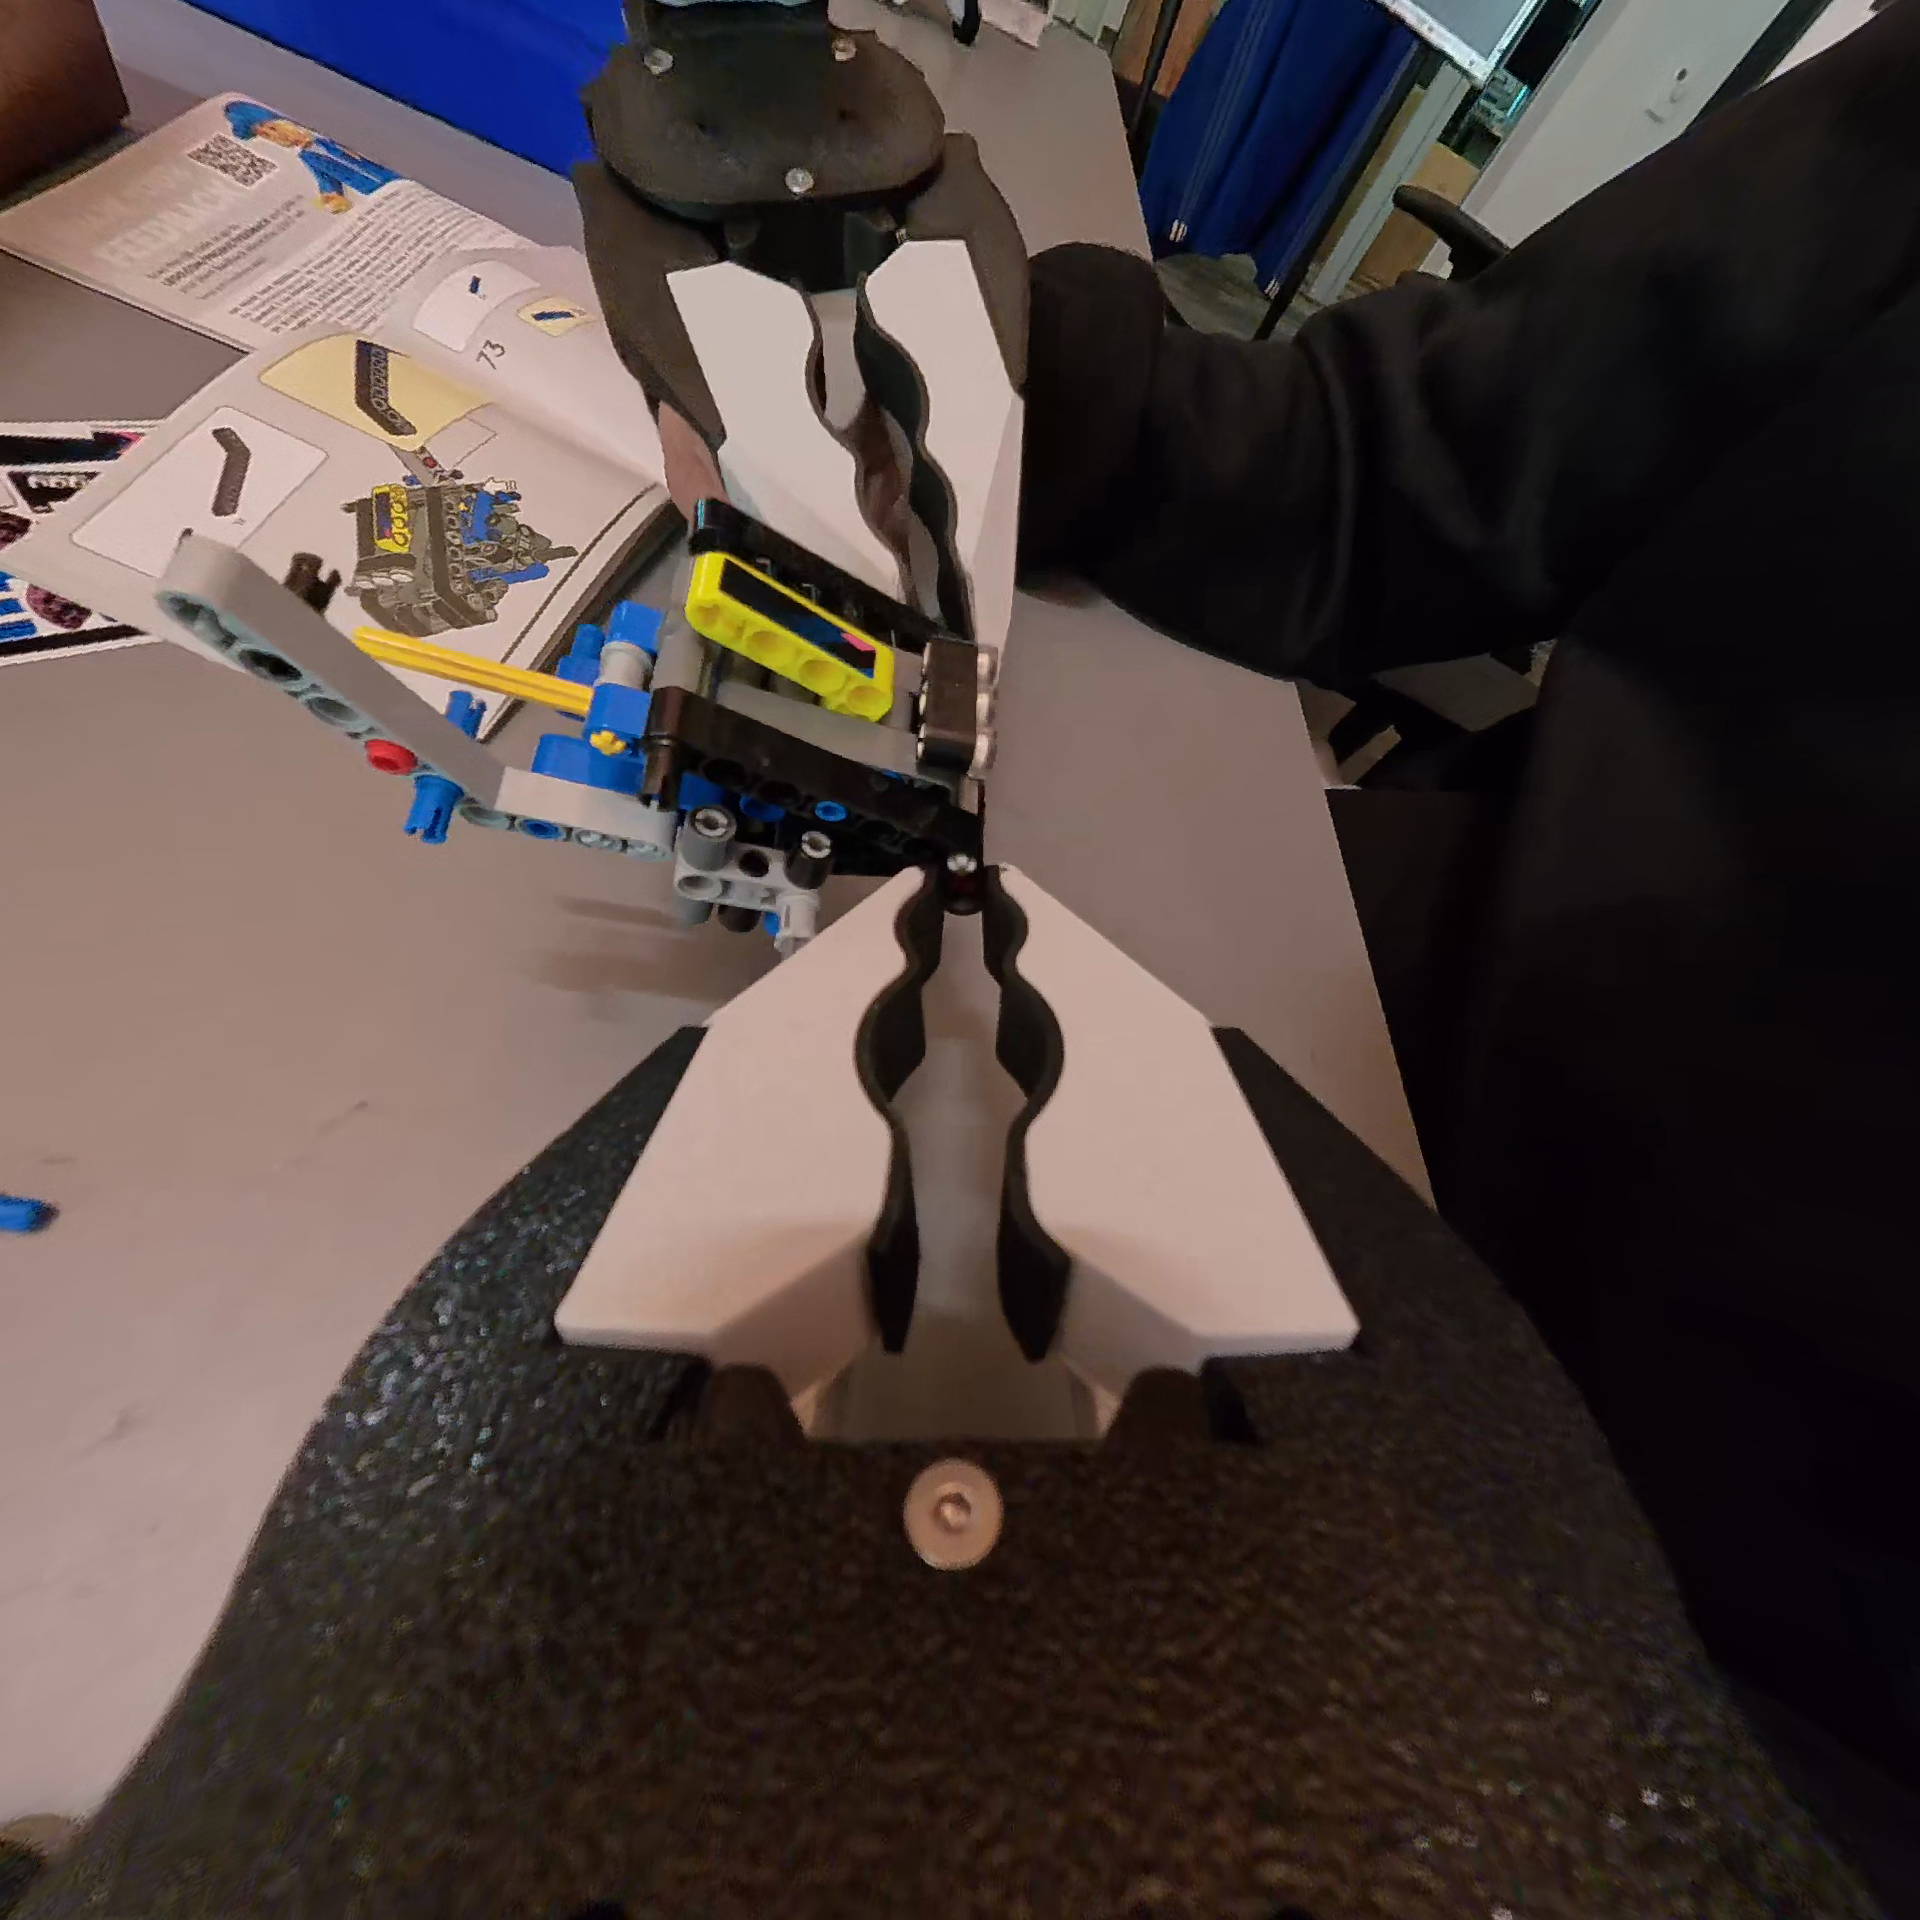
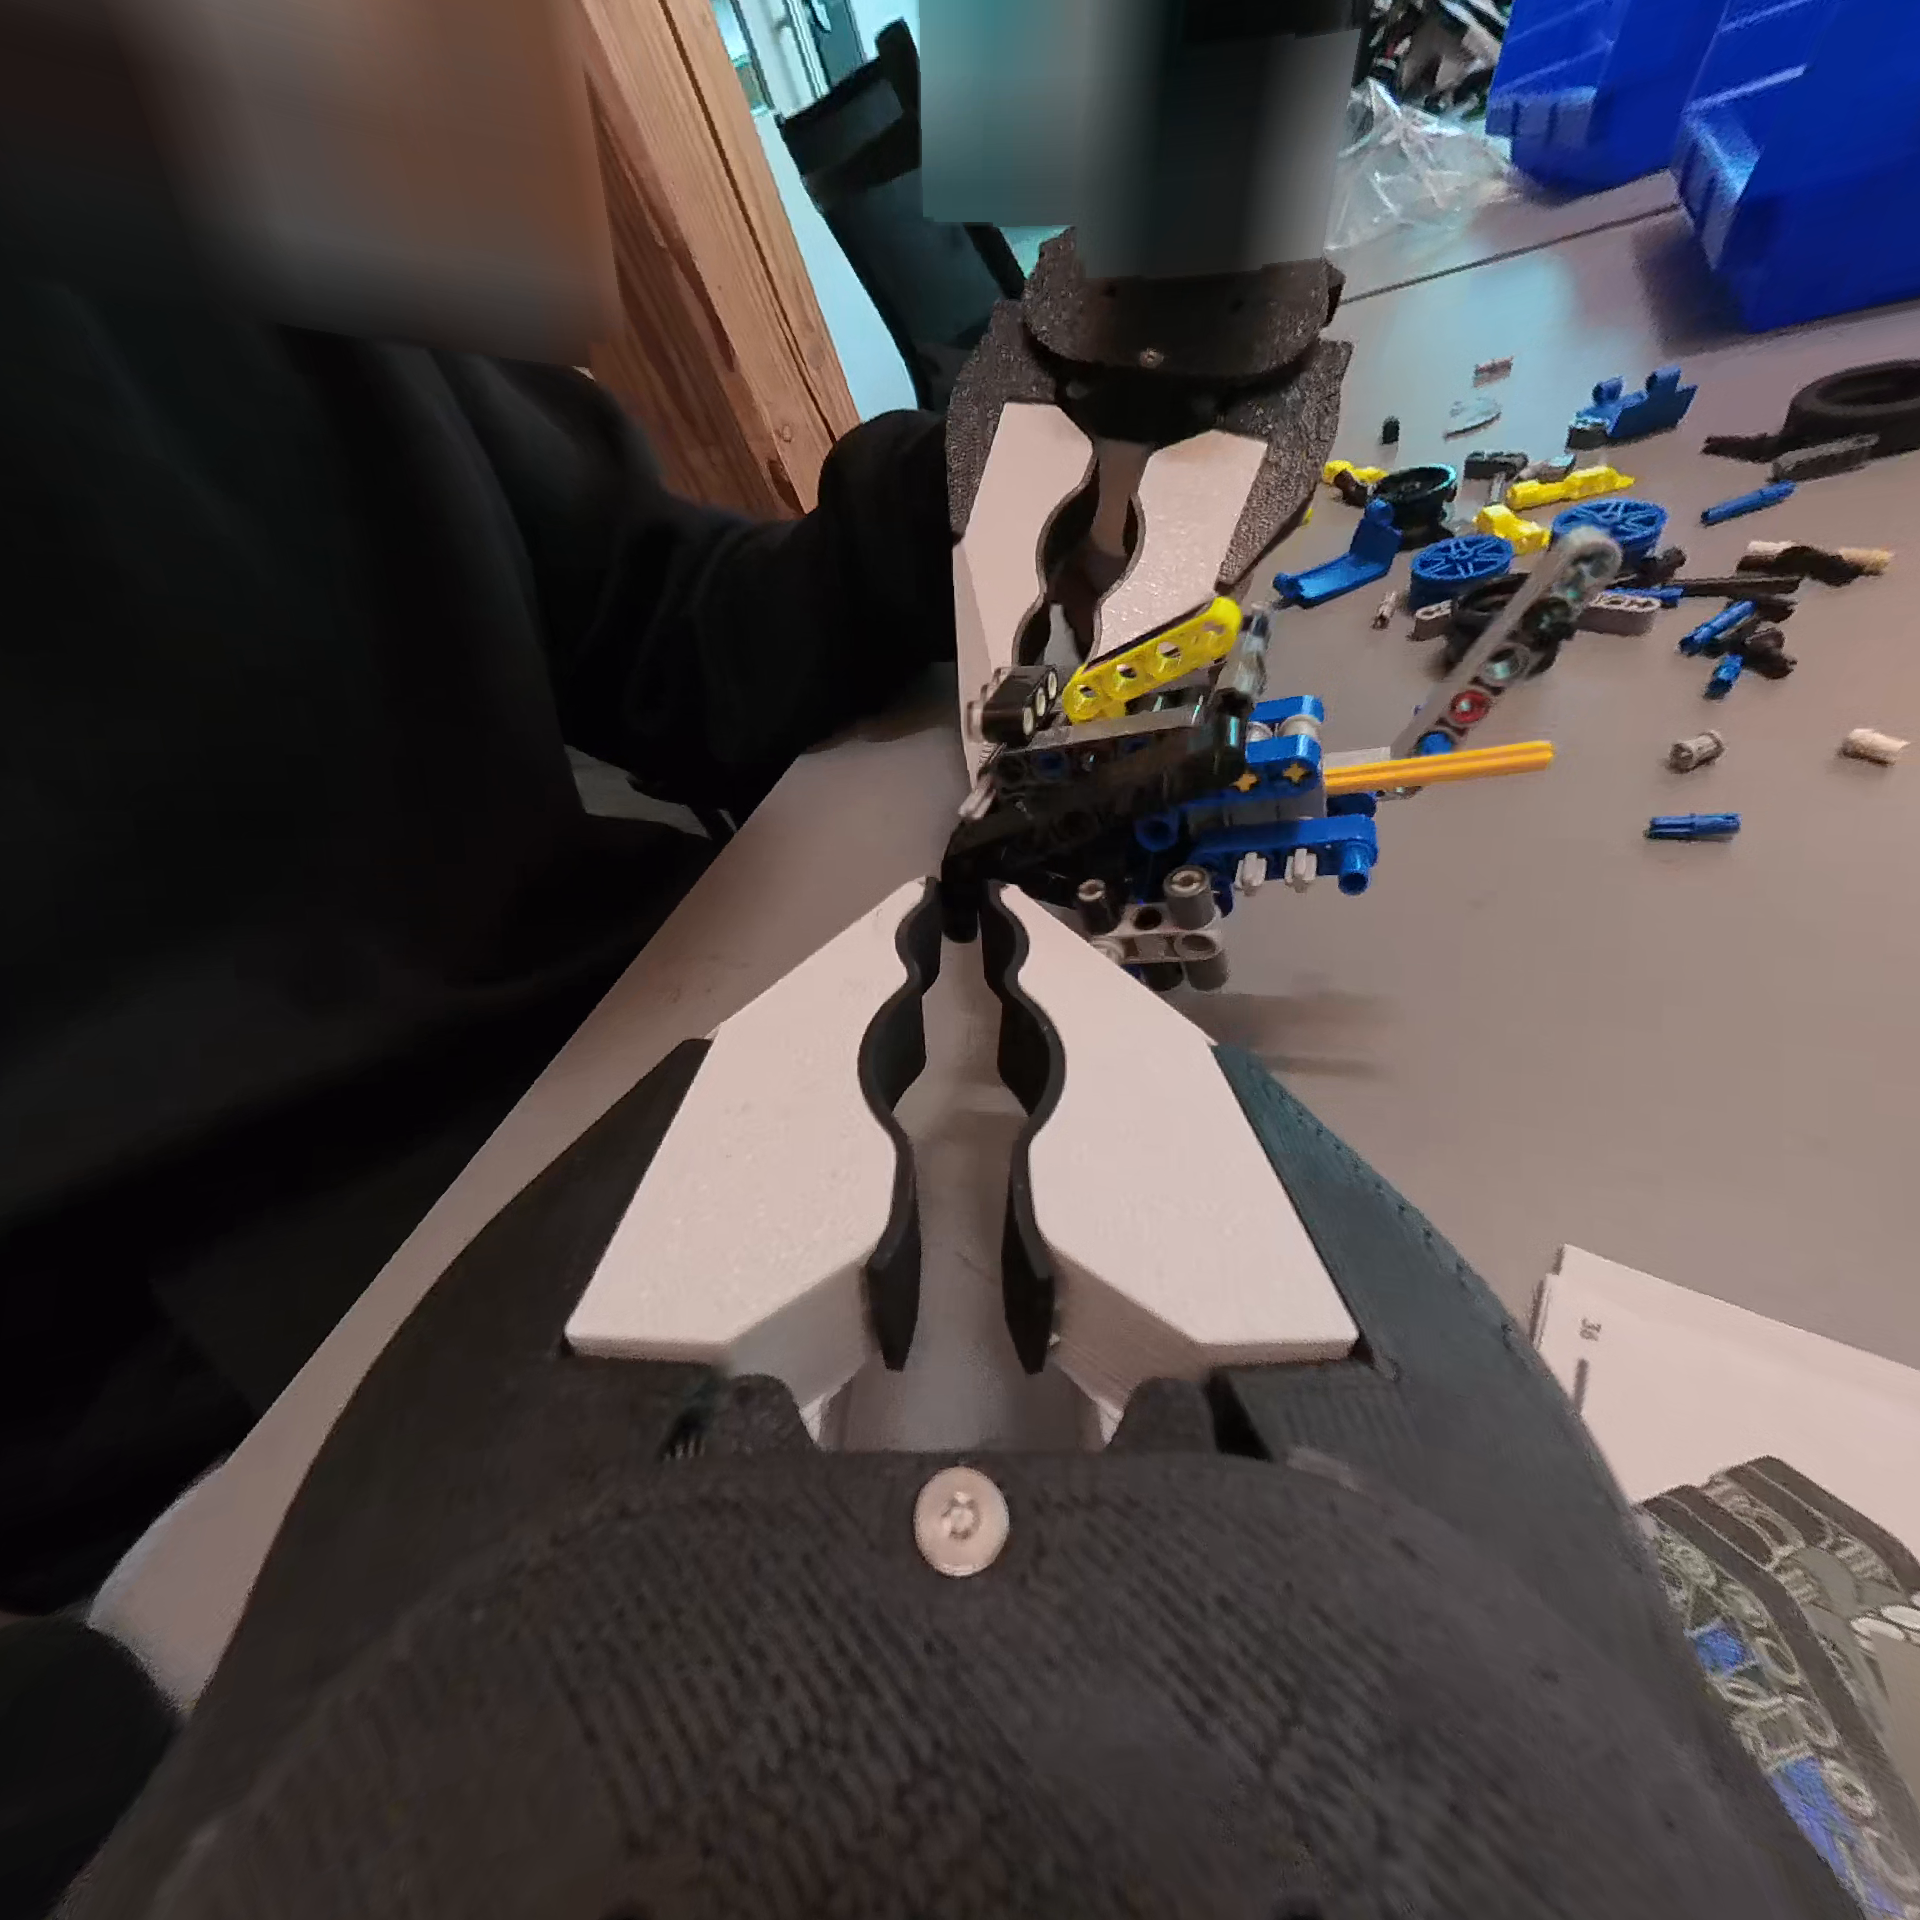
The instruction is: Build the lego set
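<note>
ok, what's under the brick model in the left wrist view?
Under the brick model only grey table and the model's shadow show; it seems lifted clear. An open instruction booklet lies behind it. The table right beneath the model's far side is hidden by the model.

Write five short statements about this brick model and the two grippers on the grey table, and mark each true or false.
1. Both the left gripper and the right gripper pinch the black, blue and yellow plastic brick model from opposite ends. True.
2. A long yellow axle rod sticks out of the model's blue end. True.
3. The open instruction booklet lies closed under a blue bin. False: it lies open on the grey table.
4. The loose plastic bricks are all red. False: mostly blue, black and yellow.
5. The model's long grey beam carries a red pin. True.
</note>
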